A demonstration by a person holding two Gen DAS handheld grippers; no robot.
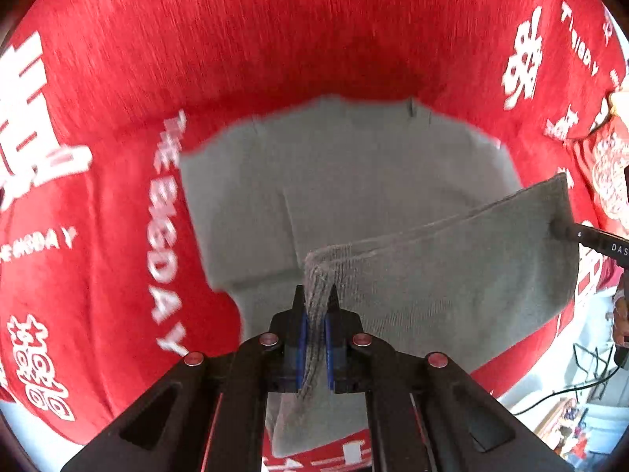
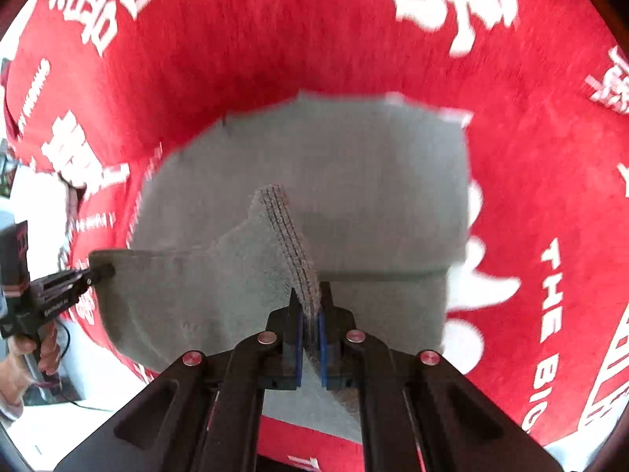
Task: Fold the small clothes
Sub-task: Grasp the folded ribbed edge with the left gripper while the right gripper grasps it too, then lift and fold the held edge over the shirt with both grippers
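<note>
1. My left gripper (image 1: 316, 295): jaws clenched on a bunched corner of the grey knit garment (image 1: 354, 181). The ribbed edge stands pinched between the blue pads (image 1: 302, 338), fabric running up out of the tips.
2. My right gripper (image 2: 310, 295): jaws likewise clamped tight on another corner of the same garment (image 2: 354, 181); several layers of ribbed hem are stacked between the pads (image 2: 322, 338).
3. Between my two grips a flap of the garment hangs lifted off the surface, its edge stretched from one pair of jaws to the other. In the left view the right gripper's tip (image 1: 560, 230) shows at the flap's far corner; in the right view the left gripper (image 2: 100, 271) shows at the opposite corner, with my hand (image 2: 35, 348) on its handle.
4. Beyond the flap, the rest of the garment lies flat.
5. Underneath and all around: a red cloth (image 1: 275, 39) printed with white characters and lettering. Picture blurred at the edges.
</note>
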